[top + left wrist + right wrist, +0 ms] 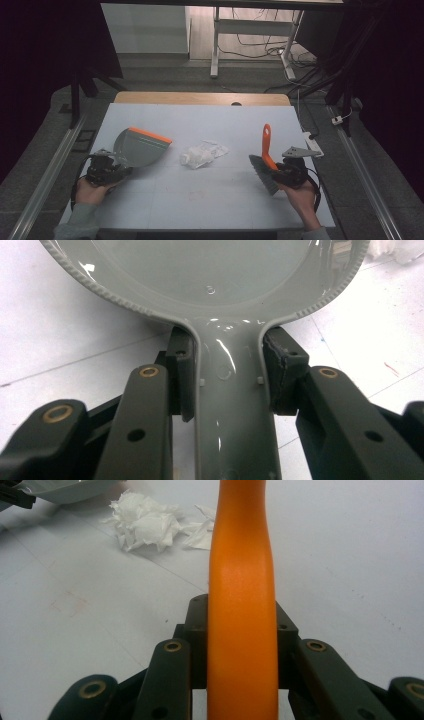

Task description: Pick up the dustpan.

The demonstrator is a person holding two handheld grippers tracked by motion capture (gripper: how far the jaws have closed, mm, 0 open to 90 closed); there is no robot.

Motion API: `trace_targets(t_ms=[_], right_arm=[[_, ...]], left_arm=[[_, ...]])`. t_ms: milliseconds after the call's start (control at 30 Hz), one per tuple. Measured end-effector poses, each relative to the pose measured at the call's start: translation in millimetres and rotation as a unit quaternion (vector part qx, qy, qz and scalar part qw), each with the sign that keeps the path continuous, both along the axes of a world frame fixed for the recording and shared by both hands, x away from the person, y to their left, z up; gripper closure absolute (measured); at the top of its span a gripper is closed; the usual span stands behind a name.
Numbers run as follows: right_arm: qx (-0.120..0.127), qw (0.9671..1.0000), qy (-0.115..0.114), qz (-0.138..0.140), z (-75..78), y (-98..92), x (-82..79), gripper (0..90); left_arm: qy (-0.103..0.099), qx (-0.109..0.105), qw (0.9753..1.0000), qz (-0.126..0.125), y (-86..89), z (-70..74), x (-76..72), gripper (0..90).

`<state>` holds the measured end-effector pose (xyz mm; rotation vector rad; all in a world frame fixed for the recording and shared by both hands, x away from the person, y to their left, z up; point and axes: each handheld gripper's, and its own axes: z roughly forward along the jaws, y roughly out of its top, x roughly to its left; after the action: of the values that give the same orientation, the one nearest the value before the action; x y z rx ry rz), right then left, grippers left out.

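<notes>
A grey dustpan (137, 148) with an orange front lip lies at the left of the white table; my left gripper (114, 170) is shut on its handle (231, 405), the pads pressing both sides. My right gripper (280, 172) is shut on the orange handle (242, 605) of a hand brush (265, 172), whose grey bristles hang toward the table while the handle points away. Crumpled white tissue paper (200, 155) lies on the table between the two tools, and it sits at the upper left (145, 525) in the right gripper view.
The white table top (200, 200) ends in a wooden strip (200, 98) at the far side. A white power strip (312, 145) hangs off the right edge. Desk legs and cables (260, 45) stand on the floor beyond.
</notes>
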<state>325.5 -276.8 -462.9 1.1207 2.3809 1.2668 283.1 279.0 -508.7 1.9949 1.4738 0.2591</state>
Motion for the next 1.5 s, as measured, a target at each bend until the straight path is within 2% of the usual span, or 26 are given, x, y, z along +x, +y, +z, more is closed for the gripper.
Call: trace_targets(t_ms=[433,667,967,1167,1267,1500], right_arm=[[0.017,0.9997,-0.01,-0.012,7.8,-2.5,0.6,70.2],[0.026,0.9994,-0.016,-0.013,14.4,2.0,4.1,70.1],[0.039,0.9989,-0.017,-0.018,19.4,7.4,11.7,70.2],[0.042,0.9987,-0.023,-0.017,22.1,11.6,16.0,70.1],[0.044,0.9986,-0.024,-0.018,21.6,11.9,17.4,70.2],[0.045,0.9985,-0.025,-0.021,22.5,14.1,21.6,70.2]], left_arm=[[-0.034,-0.011,0.9986,-0.038,3.0,16.1,-10.8,61.9],[-0.053,-0.012,0.9963,-0.066,7.0,22.2,-17.8,61.9],[-0.058,-0.018,0.9943,-0.087,12.3,26.4,-28.3,61.9],[-0.077,-0.021,0.9913,-0.105,13.4,34.6,-38.3,61.9],[-0.077,-0.024,0.9892,-0.122,12.8,35.9,-41.8,61.9],[-0.065,-0.017,0.9878,-0.141,8.4,32.3,-41.7,61.9]])
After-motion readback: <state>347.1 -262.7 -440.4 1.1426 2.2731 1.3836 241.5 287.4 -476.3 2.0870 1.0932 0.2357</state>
